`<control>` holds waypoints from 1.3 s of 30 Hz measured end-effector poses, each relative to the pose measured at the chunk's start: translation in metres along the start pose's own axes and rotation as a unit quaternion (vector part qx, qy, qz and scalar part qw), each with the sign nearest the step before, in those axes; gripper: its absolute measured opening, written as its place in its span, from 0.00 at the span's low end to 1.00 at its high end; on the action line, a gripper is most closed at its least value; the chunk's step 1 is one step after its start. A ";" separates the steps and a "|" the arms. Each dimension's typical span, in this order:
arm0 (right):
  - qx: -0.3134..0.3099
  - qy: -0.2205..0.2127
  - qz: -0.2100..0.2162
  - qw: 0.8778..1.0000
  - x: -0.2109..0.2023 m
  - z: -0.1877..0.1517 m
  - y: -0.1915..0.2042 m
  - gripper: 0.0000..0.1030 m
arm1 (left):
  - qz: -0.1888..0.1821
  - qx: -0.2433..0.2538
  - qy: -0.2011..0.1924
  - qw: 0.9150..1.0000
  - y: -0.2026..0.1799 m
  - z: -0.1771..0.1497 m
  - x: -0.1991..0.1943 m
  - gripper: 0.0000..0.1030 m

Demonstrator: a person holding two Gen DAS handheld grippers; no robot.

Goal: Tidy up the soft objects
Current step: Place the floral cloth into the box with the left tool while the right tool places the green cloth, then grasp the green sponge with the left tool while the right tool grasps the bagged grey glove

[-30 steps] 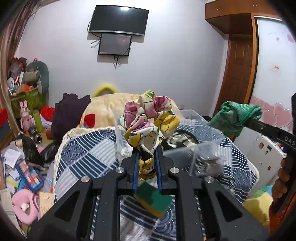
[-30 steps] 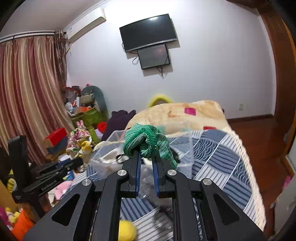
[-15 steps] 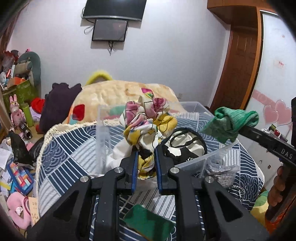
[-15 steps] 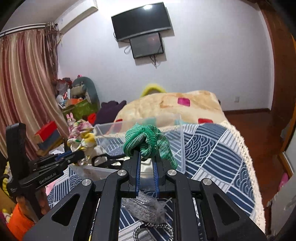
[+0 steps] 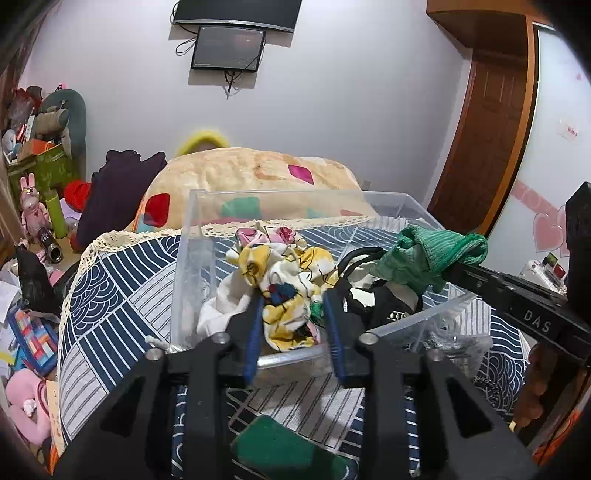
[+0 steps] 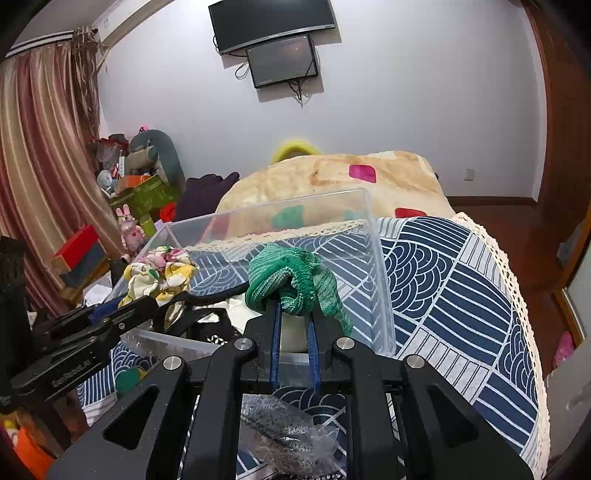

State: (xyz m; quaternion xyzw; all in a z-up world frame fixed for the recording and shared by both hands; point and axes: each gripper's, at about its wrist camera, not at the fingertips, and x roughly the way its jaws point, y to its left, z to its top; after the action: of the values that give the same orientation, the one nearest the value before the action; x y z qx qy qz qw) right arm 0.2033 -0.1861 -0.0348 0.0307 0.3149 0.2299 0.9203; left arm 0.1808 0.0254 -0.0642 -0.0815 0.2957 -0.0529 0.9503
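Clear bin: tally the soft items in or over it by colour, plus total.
Floral yellow/pink: 1, floral cloth between the left gripper jaws.
Green: 1, green knit held by the right gripper over the clear bin.
Black and white: 1, tote bag inside.
Total: 3

Both my wrist views are evenly and fairly brightly lit by soft indoor light from above. The white wall [image 6: 406,92] shows a mild bright patch beside the dark screen [image 6: 273,22]. Shadows are faint. Fisheye distortion bends the door frame [image 5: 517,122] and curtain [image 6: 40,155]; black vignetting fills the corners. Focus is sharp throughout, without motion blur.
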 end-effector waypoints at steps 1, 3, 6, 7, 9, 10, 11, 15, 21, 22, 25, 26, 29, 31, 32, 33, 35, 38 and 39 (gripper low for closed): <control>-0.002 0.000 -0.001 1.000 -0.002 0.000 0.000 0.12 | 0.001 0.002 -0.002 1.000 -0.001 -0.001 -0.001 0.39; -0.007 0.000 -0.001 1.000 -0.005 0.000 0.000 0.14 | 0.006 0.010 -0.007 1.000 -0.005 -0.003 -0.005 0.47; -0.017 -0.002 -0.006 1.000 -0.010 -0.001 0.000 0.19 | 0.004 0.017 -0.011 1.000 -0.009 -0.005 -0.012 0.50; -0.020 -0.002 -0.009 1.000 -0.012 -0.001 0.001 0.21 | 0.001 0.017 -0.009 1.000 -0.010 -0.005 -0.014 0.51; -0.025 -0.009 -0.013 1.000 -0.019 -0.002 0.001 0.32 | -0.003 0.014 -0.007 1.000 -0.012 -0.005 -0.018 0.52; -0.026 -0.010 -0.014 1.000 -0.020 -0.003 0.002 0.35 | -0.005 0.012 -0.009 1.000 -0.012 -0.005 -0.020 0.52; -0.027 -0.013 -0.013 0.999 -0.023 -0.003 0.002 0.40 | -0.005 0.011 -0.010 1.000 -0.013 -0.006 -0.022 0.52; -0.034 -0.027 -0.011 0.999 -0.037 -0.003 0.004 0.46 | -0.004 0.009 -0.019 1.000 -0.014 -0.005 -0.034 0.56; -0.043 -0.051 -0.009 0.998 -0.055 0.000 0.006 0.62 | 0.008 0.016 -0.047 0.999 -0.015 -0.003 -0.058 0.67; -0.044 -0.055 -0.009 0.997 -0.058 -0.001 0.006 0.65 | 0.009 0.017 -0.051 0.999 -0.014 -0.003 -0.062 0.68; -0.045 -0.075 -0.008 0.996 -0.069 -0.003 0.006 0.79 | 0.013 0.016 -0.059 0.998 -0.011 -0.004 -0.073 0.75; -0.045 -0.077 -0.004 0.996 -0.071 -0.004 0.007 0.81 | 0.016 0.017 -0.062 0.998 -0.011 -0.005 -0.077 0.80; -0.044 -0.070 0.008 0.997 -0.069 -0.007 0.004 0.81 | 0.031 0.024 -0.073 0.997 -0.010 -0.012 -0.083 0.90; -0.040 -0.063 0.004 0.997 -0.066 -0.011 0.001 0.81 | 0.036 0.029 -0.069 0.997 -0.011 -0.018 -0.082 0.92; -0.035 -0.056 0.003 0.998 -0.061 -0.014 -0.002 0.81 | 0.036 0.030 -0.064 0.997 -0.011 -0.021 -0.080 0.92; -0.030 -0.048 0.003 0.998 -0.058 -0.016 -0.004 0.81 | 0.036 0.029 -0.056 0.997 -0.010 -0.025 -0.078 0.92; -0.020 -0.033 0.003 0.999 -0.050 -0.023 -0.008 0.81 | 0.036 0.028 -0.039 0.998 -0.009 -0.034 -0.071 0.92; -0.007 -0.004 0.014 1.000 -0.038 -0.034 -0.012 0.81 | 0.037 0.029 -0.021 0.999 -0.009 -0.045 -0.061 0.92; -0.003 0.004 0.017 1.000 -0.034 -0.037 -0.014 0.81 | 0.036 0.030 -0.016 0.999 -0.009 -0.048 -0.058 0.92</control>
State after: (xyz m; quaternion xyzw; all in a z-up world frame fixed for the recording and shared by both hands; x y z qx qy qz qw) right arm 0.1632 -0.2170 -0.0481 0.0329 0.3174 0.2468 0.9150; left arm 0.1056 0.0189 -0.0691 -0.0434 0.2816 -0.0256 0.9582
